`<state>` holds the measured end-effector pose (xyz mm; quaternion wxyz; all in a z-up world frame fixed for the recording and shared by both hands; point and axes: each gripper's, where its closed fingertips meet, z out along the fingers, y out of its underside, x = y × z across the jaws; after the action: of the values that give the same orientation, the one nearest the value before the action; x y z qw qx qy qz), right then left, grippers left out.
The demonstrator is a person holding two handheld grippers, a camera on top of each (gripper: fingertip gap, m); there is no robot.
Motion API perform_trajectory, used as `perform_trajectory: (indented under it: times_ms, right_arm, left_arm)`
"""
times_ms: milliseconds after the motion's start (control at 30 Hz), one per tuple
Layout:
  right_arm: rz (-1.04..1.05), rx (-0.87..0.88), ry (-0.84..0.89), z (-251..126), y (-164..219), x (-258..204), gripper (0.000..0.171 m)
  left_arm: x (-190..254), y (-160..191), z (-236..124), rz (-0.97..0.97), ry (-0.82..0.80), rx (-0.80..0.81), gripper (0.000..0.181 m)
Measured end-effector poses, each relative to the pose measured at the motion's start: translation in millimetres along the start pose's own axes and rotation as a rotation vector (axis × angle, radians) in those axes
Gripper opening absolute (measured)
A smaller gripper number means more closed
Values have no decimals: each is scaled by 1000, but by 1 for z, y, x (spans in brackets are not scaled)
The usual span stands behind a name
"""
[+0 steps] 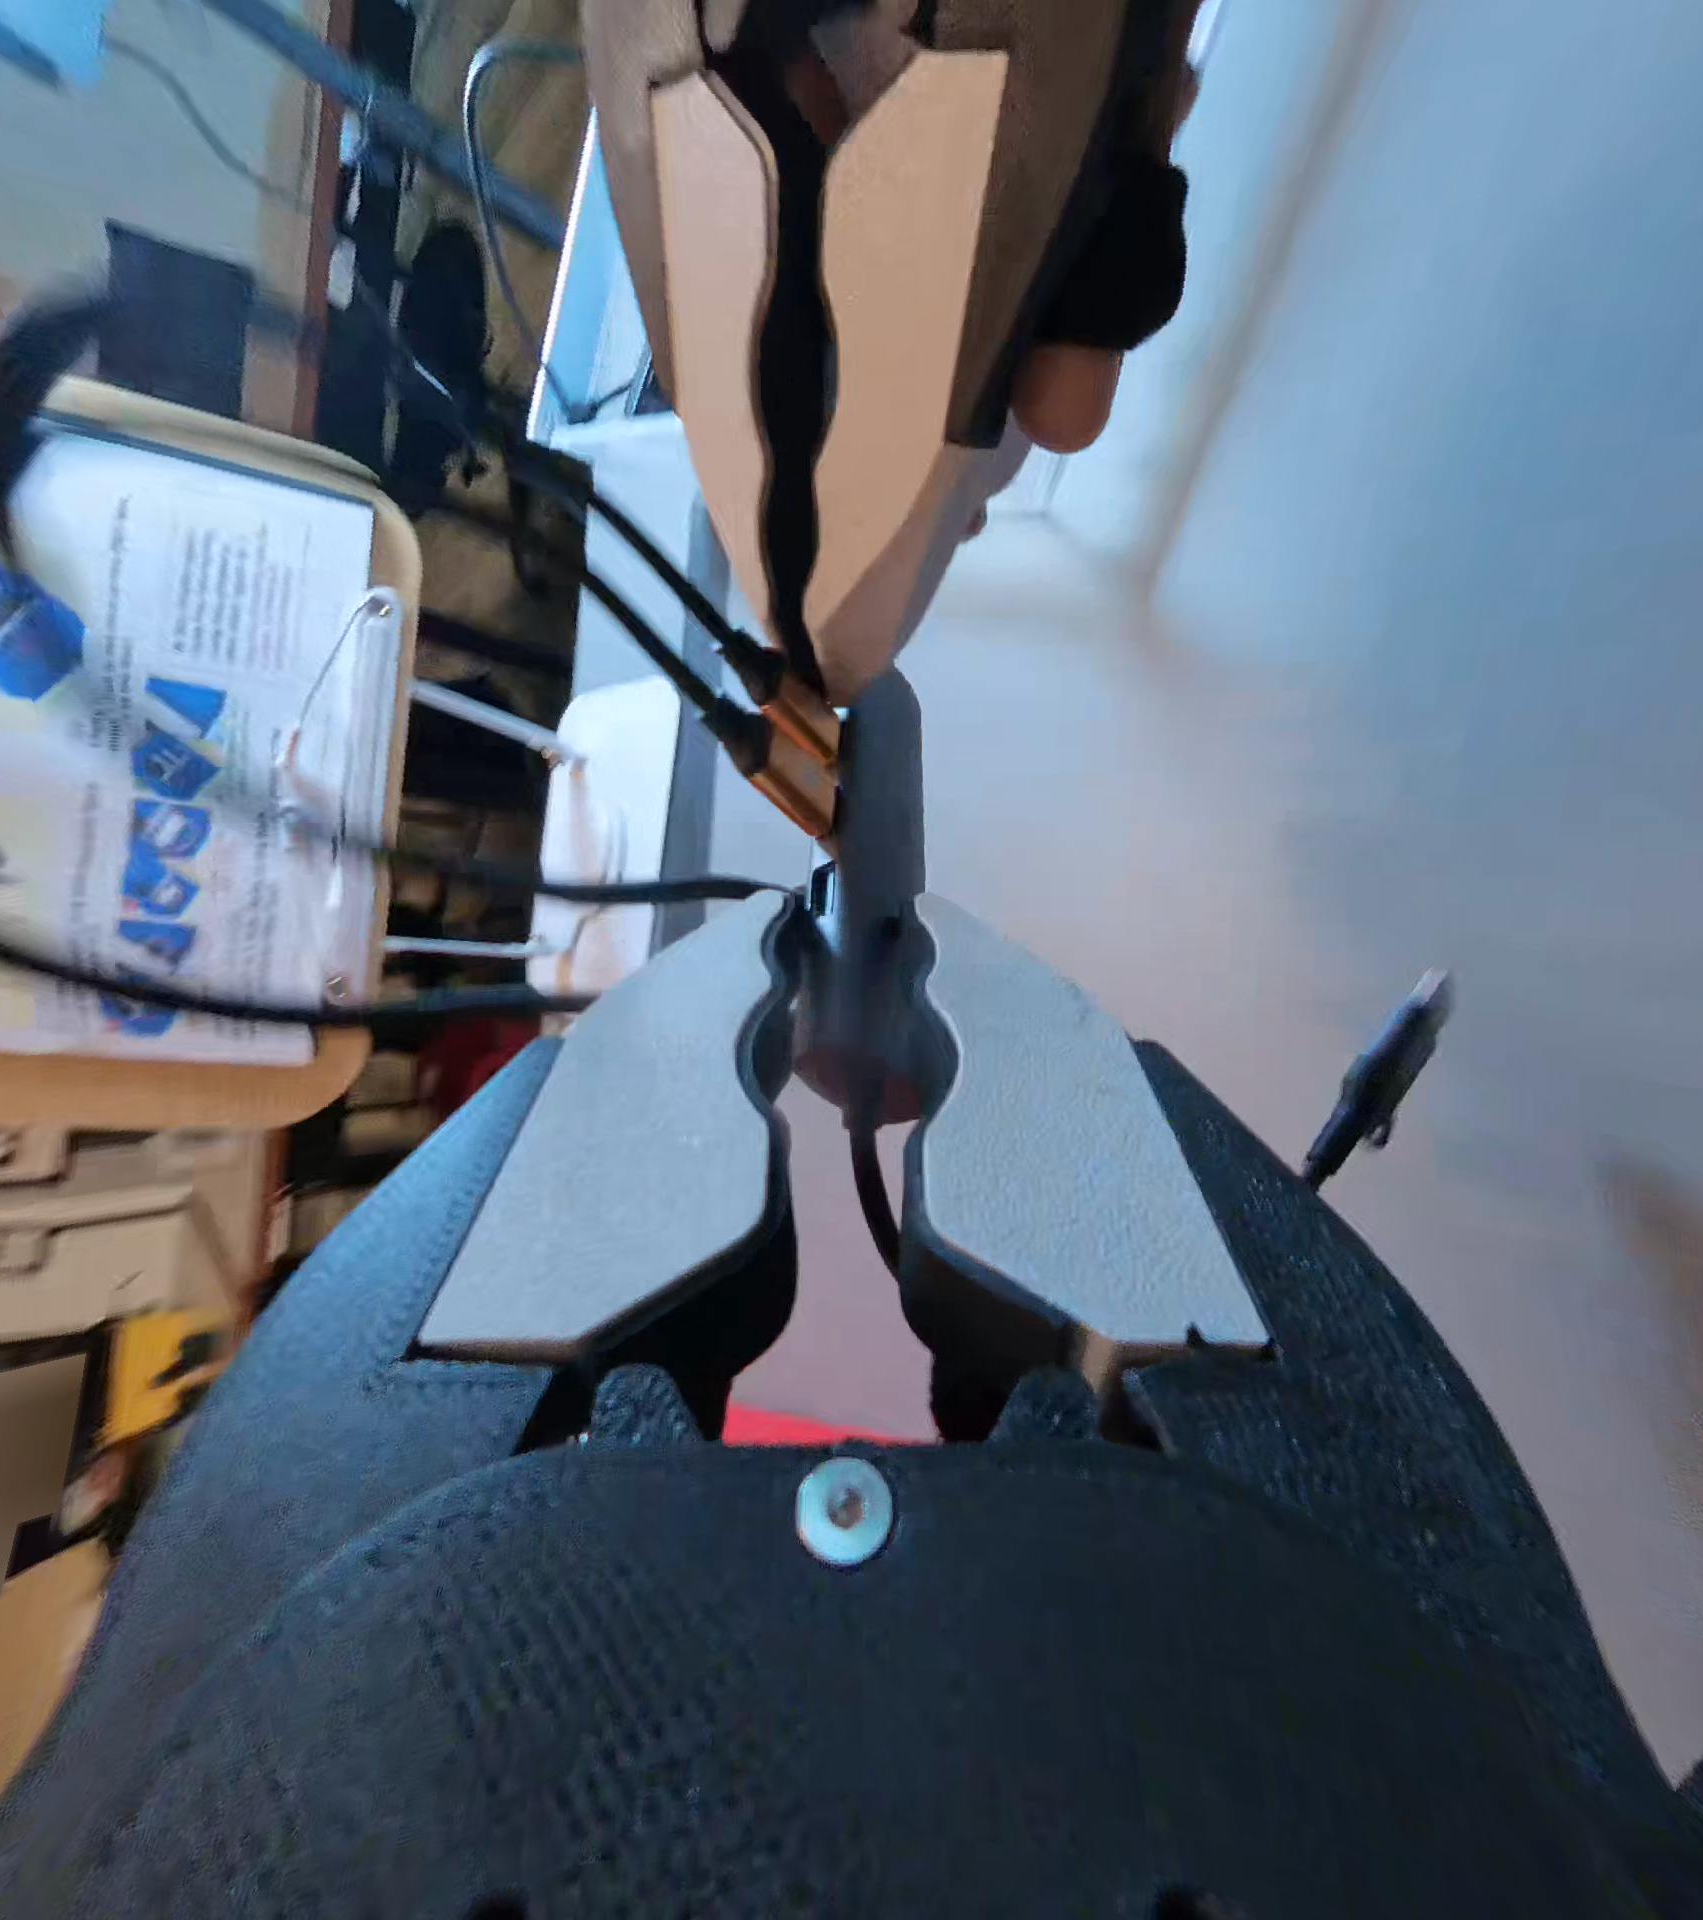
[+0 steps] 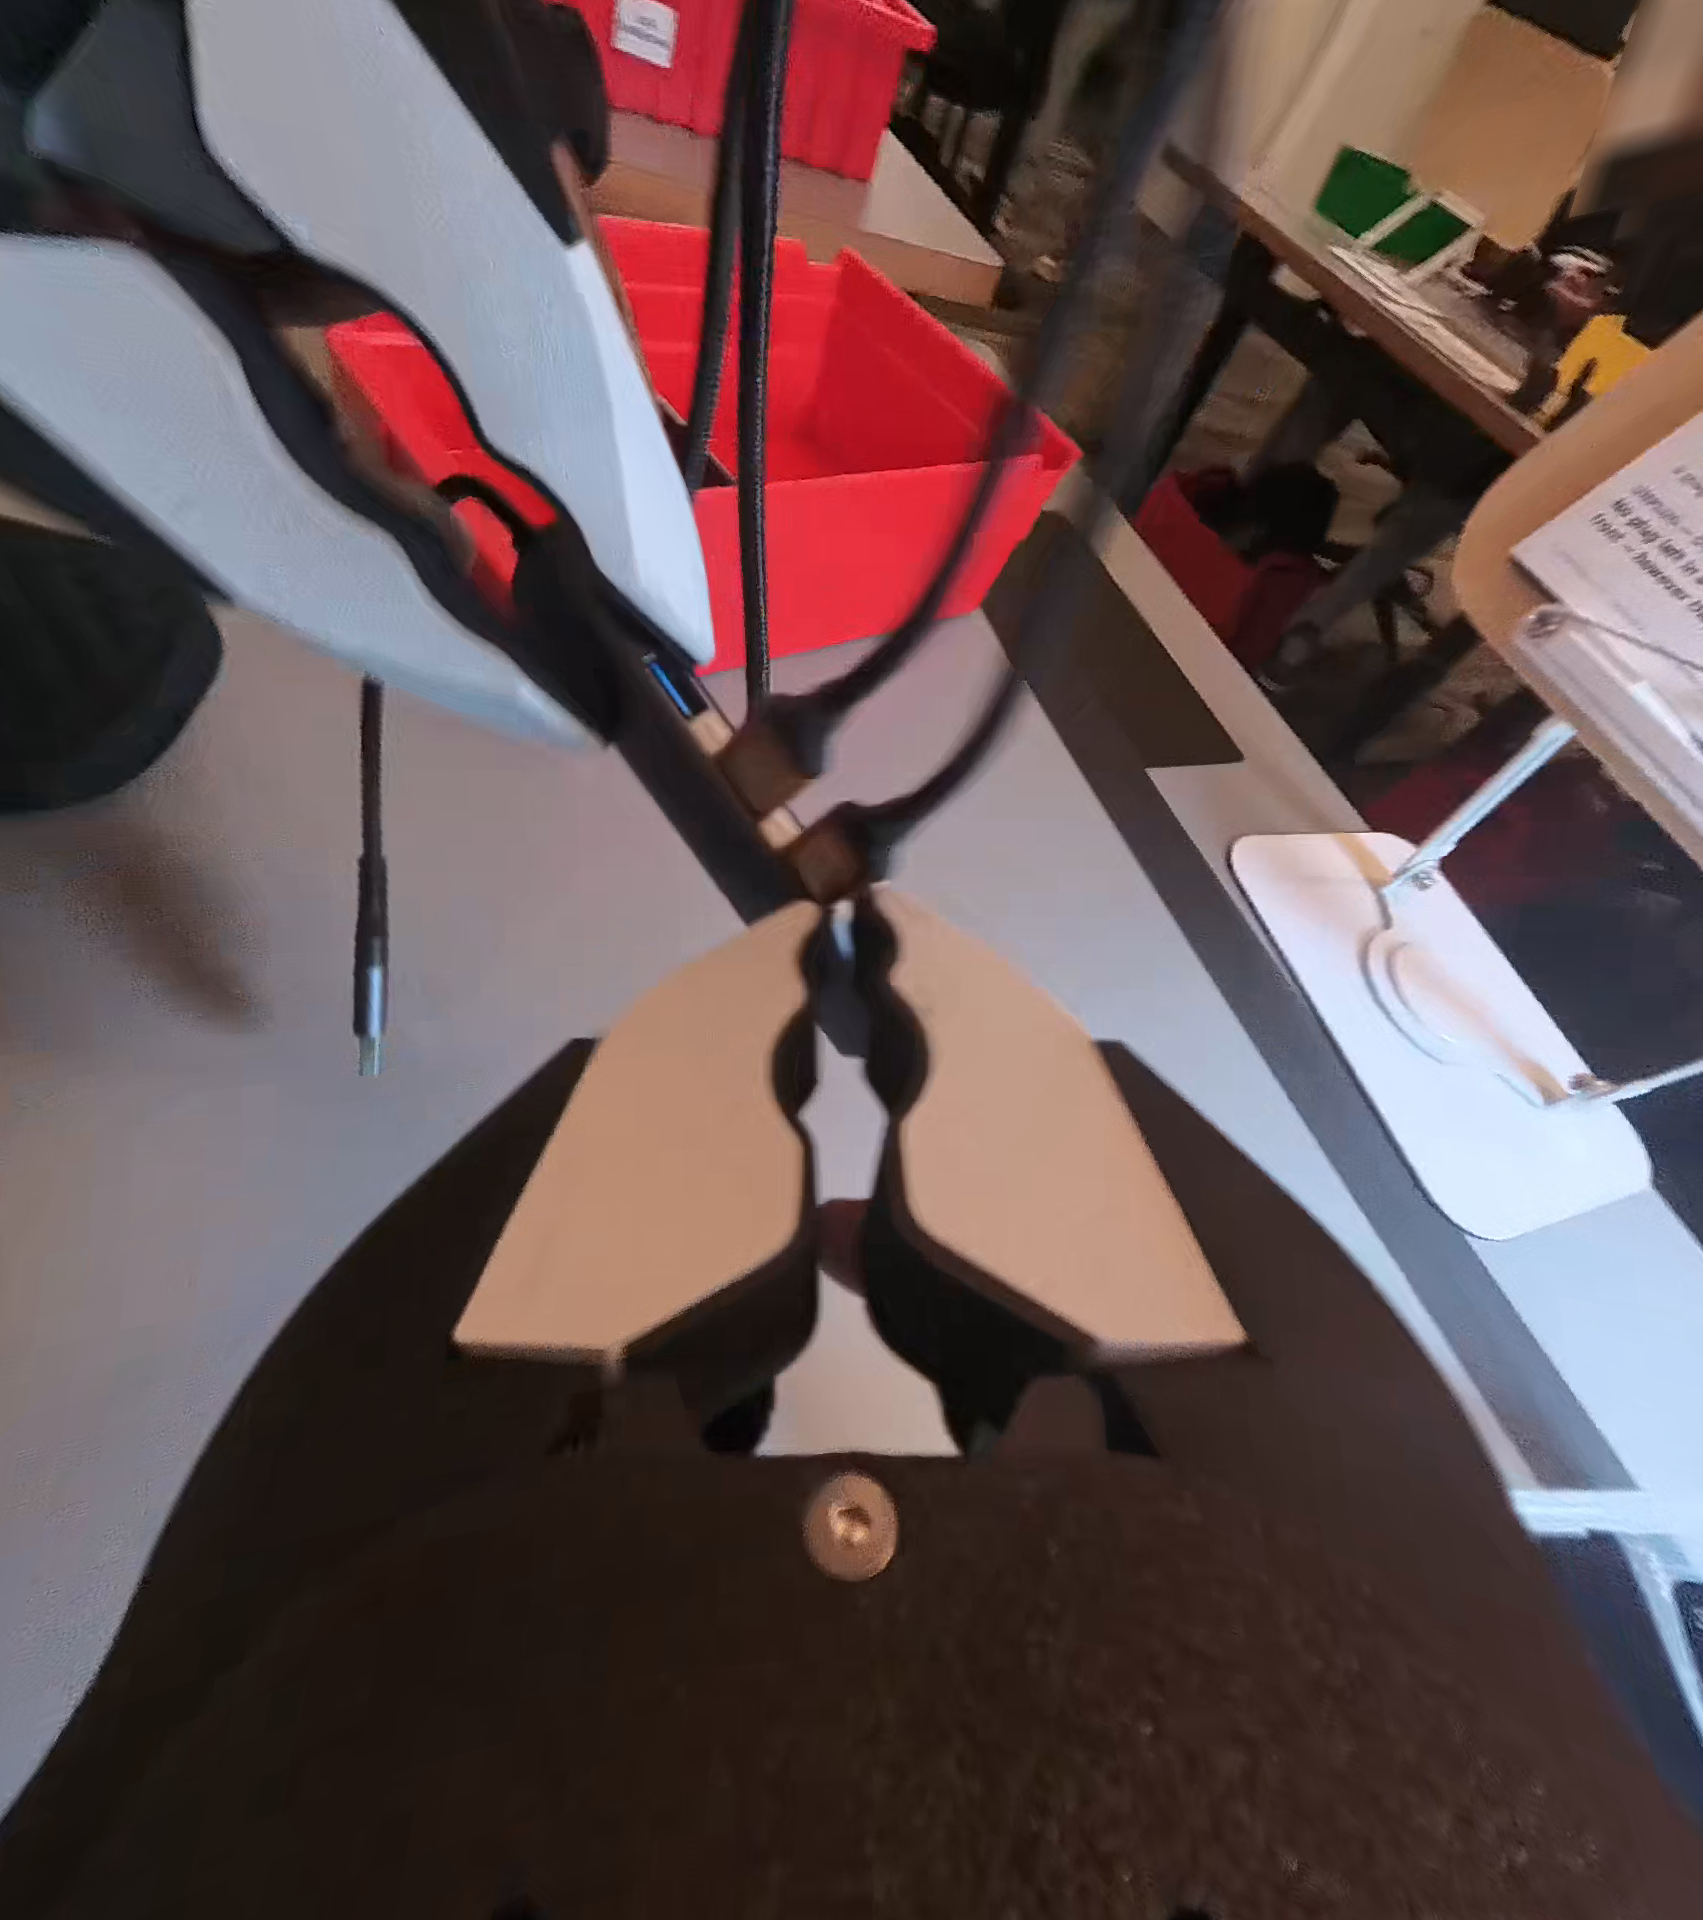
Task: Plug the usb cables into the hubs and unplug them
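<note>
left wrist view: left gripper point(image 1: 852, 997) is closed snug on the grey usb hub point(image 1: 878, 831), held up in the air w/ its own cable tail point(image 1: 873, 1195) dropping between the fingers. two copper-shelled usb plugs point(image 1: 795, 748) sit in the hub's side ports, black cables point(image 1: 639, 582) running off left. a third, dark plug point(image 1: 821, 888) sits in the port just above the gripper's tips. right gripper point(image 1: 811, 665) comes from above, tips nearly together by the top copper plug; looks like a pinch but contact is hard to confirm here. a loose cable end point(image 1: 1387, 1060) hangs at right, blurred.

right wrist view: right gripper point(image 2: 842, 925) is almost closed, a small pale piece between the tips, just below the nearest plug point(image 2: 826, 857); can't tell if it really holds anything. hub point(image 2: 712, 800) runs diagonally up to the left gripper point(image 2: 608, 675), one blue port point(image 2: 675, 686) free.

handling, my read: hub is light, rigid, smooth-sided, so it may twist in the grip when a plug is pulled; hold it across the body. plugs are stiff, small; take them by the shell, not the braided cable, which is floppy.

surface/room: pale grey desk point(image 2: 151, 1143), red bins point(image 2: 826, 416) behind, printed sheet on a stand point(image 2: 1678, 582) at right, cluttered workroom beyond.
</note>
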<state>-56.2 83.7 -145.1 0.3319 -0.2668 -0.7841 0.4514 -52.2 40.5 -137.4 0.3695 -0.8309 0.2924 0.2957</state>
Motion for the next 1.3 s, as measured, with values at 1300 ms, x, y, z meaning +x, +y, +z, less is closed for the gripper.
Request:
perform_trajectory:
  times_ms: [1300]
  right_arm:
    - [-116, 222, -135, -23, -64, -41, 0]
  left_arm:
    - [97, -14, 56, -1019, 736, 508, 72]
